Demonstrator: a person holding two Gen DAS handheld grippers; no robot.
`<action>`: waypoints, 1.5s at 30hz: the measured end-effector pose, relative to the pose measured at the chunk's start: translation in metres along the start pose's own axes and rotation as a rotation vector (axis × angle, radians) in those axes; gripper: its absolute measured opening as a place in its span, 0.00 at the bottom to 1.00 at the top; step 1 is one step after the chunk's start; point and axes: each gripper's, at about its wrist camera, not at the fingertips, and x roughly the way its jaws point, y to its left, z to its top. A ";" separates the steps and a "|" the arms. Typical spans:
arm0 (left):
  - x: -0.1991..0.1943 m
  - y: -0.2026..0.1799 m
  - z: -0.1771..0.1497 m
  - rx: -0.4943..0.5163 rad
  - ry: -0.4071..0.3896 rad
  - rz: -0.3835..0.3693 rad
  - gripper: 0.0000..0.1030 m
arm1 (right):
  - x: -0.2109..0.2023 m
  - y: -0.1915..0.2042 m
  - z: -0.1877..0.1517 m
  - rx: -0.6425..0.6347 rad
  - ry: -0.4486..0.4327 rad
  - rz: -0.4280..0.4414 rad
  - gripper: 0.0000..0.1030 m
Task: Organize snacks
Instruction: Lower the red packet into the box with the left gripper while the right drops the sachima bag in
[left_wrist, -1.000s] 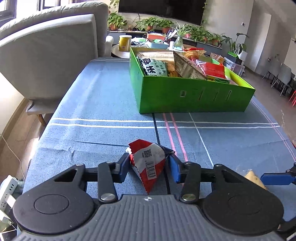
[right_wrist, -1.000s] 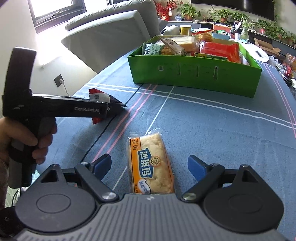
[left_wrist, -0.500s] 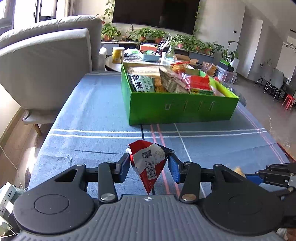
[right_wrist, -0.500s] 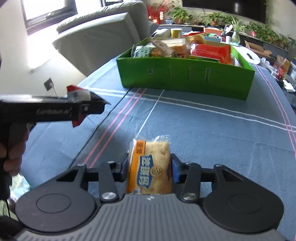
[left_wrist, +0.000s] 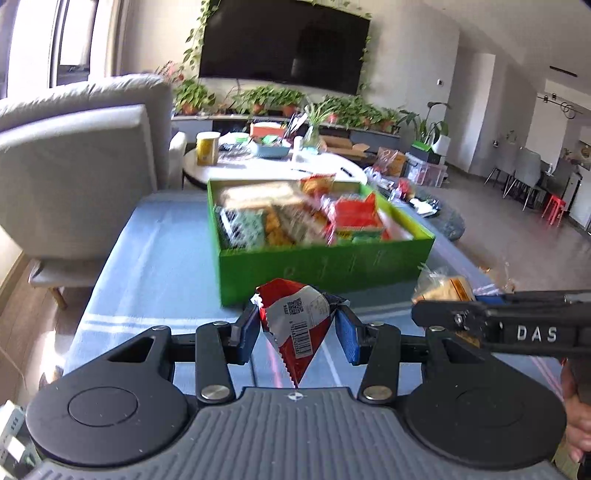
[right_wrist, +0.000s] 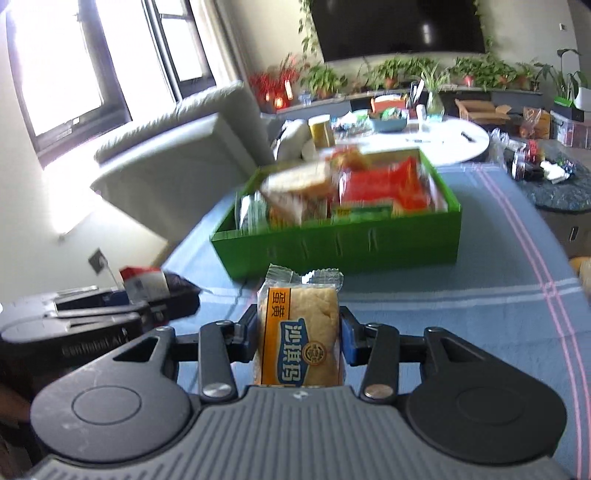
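Observation:
My left gripper (left_wrist: 297, 328) is shut on a red and white snack packet (left_wrist: 295, 325) and holds it above the blue tablecloth (left_wrist: 155, 258). My right gripper (right_wrist: 299, 332) is shut on an orange-labelled pastry packet (right_wrist: 299, 332), also lifted off the cloth. A green box (left_wrist: 321, 267) full of snack packs stands ahead of both; it also shows in the right wrist view (right_wrist: 343, 247). The right gripper (left_wrist: 458, 306) with its pastry (left_wrist: 447, 290) shows at the right of the left wrist view. The left gripper (right_wrist: 162, 295) shows at the left of the right wrist view.
A grey sofa (left_wrist: 74, 162) stands left of the table. A round white table (right_wrist: 436, 142) with a yellow can (left_wrist: 207, 147) and clutter lies behind the box. Plants and a TV (left_wrist: 284, 40) line the far wall. Chairs (left_wrist: 528, 173) stand far right.
Both grippers have risen higher with their packets and tipped up toward the box. The right gripper closed on the pastry packet and lifted it off the cloth.

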 end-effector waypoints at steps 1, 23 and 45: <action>0.001 -0.003 0.005 0.005 -0.009 -0.004 0.41 | -0.001 0.000 0.005 0.001 -0.015 0.000 0.81; 0.067 -0.035 0.092 0.056 -0.048 -0.037 0.41 | 0.024 -0.039 0.101 0.065 -0.155 -0.030 0.81; 0.161 -0.038 0.112 0.072 0.052 -0.030 0.41 | 0.077 -0.093 0.150 0.263 -0.184 -0.051 0.81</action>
